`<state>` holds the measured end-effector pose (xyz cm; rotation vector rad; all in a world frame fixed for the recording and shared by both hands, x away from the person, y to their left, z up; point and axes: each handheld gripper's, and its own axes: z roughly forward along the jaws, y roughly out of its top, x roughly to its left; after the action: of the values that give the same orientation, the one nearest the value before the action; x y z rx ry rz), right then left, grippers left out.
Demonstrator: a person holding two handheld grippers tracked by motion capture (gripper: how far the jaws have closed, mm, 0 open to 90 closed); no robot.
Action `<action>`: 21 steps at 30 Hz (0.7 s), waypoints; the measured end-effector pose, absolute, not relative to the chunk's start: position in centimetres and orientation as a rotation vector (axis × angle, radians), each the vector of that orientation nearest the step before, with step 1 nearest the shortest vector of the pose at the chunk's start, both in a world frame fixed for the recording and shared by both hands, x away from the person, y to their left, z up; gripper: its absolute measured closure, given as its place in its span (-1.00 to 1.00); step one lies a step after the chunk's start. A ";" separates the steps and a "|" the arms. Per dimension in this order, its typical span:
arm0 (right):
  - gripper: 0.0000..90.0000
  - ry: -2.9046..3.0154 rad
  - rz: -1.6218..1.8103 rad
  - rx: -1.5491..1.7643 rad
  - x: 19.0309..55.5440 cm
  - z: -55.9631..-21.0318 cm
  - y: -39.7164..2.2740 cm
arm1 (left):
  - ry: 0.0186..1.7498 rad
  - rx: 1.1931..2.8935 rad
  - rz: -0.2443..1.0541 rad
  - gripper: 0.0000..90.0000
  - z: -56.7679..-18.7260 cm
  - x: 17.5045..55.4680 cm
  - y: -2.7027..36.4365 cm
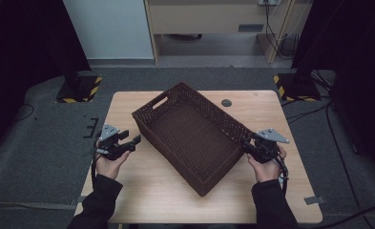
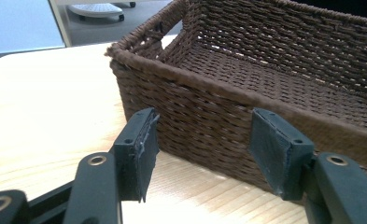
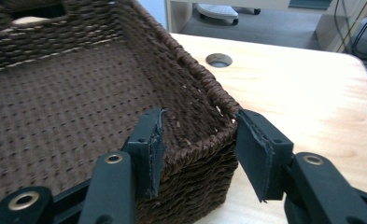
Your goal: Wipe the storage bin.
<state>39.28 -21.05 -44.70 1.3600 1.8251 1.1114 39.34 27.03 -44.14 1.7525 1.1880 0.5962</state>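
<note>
A dark brown woven basket (image 1: 213, 112) lies slantwise on the wooden table (image 1: 151, 191), with nothing in it. My left gripper (image 1: 131, 138) is open just off the basket's left long wall. In the left gripper view the gripper (image 2: 202, 144) has its pads a little short of the basket wall (image 2: 195, 116), with nothing between them. My right gripper (image 1: 247, 144) is at the basket's right corner. In the right gripper view the gripper (image 3: 200, 140) straddles the braided rim (image 3: 195, 79), one jaw inside and one outside, with the pads against it.
A round cable hole (image 1: 226, 102) sits in the table behind the basket, also in the right gripper view (image 3: 218, 59). Grey floor mats surround the table, with stand bases (image 1: 78, 88) at the back corners. A handle slot (image 1: 160, 101) opens in the basket's far end.
</note>
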 end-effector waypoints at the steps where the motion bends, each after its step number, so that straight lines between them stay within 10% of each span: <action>1: 0.17 1.817 1.110 1.362 39.6 -44.8 -21.2 | 1.188 1.751 0.597 -0.10 -44.2 39.4 27.1; 21: 0.16 1.801 1.097 1.337 40.3 -45.1 -20.7 | 1.207 1.755 0.666 -0.18 -43.3 42.9 28.4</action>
<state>40.31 -20.70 -45.09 1.3367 1.8012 1.0966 42.88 28.39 -43.32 1.7553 1.2072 0.6663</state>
